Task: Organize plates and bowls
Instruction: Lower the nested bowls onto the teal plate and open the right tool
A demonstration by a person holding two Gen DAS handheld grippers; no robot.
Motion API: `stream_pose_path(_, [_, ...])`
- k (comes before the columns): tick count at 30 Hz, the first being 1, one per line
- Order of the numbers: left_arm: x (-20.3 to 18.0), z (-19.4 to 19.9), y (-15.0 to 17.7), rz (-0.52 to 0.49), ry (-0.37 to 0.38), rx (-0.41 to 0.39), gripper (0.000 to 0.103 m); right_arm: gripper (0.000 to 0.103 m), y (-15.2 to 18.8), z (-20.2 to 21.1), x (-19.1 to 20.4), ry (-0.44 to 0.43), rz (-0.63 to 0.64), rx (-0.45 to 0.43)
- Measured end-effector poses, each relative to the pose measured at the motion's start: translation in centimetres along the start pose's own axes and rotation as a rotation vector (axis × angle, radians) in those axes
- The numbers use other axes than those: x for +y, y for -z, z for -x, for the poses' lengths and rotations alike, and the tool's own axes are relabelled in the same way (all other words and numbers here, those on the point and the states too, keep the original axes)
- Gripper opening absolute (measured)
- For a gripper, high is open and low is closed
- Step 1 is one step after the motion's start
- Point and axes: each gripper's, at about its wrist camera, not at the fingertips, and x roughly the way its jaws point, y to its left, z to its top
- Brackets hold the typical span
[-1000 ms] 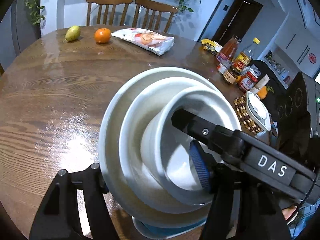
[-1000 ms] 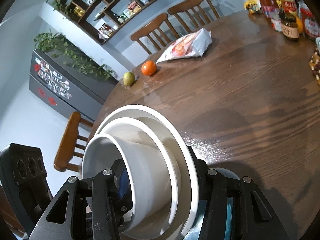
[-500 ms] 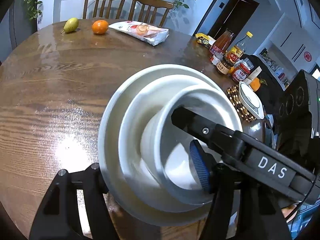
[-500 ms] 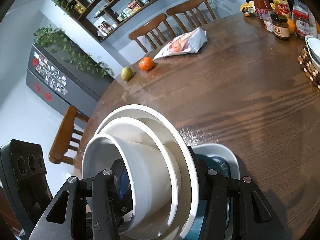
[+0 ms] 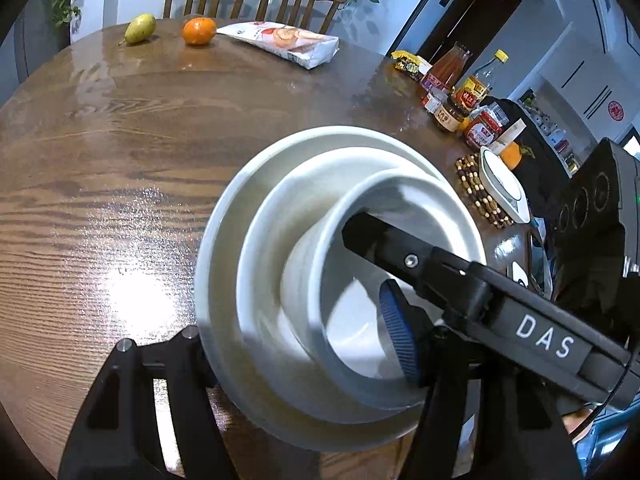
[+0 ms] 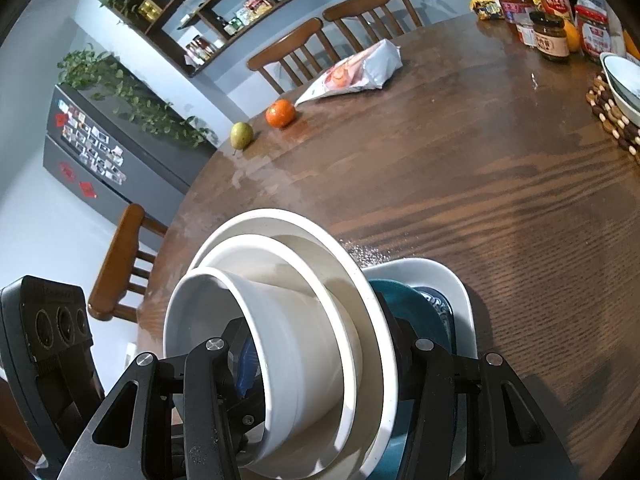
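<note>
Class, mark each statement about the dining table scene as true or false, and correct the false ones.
1. Both hand-held grippers grip the nested white bowls. True: left hand-held gripper and right hand-held gripper clamp the stack.
2. The orange lies between the pear and the snack bag. True.
3. The stack holds a single bowl. False: three nest together.
4. The bottles stand beside the pear. False: they stand at the table's opposite edge.
</note>
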Motion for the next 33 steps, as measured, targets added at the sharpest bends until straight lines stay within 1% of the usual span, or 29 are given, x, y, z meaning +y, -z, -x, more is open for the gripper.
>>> stream_pose_path(5, [0.1,-0.3,0.1,0.002,0.006,0.02,0.063,0.052,0.3,-0.2,-0.4,0.006,-0.014,0.015])
stream_pose_path(14, [-1.0,-0.3,0.3,-0.025,0.025,0.04,0.063,0.052,0.8,0.8,-1.1,0.013,-0.033,0.006])
stream_pose_path(18, [-1.4,-0.3,0.5,-0.037,0.024,0.036,0.063,0.052,1.1,1.1,-1.4,0.008,-0.039,0.0])
stream_pose_path(33, [-1.0,-1.8,0.5,-0.024,0.019,0.076,0.063,0.052,1.0,-0.3,-2.1,0.021,-0.06,0.036])
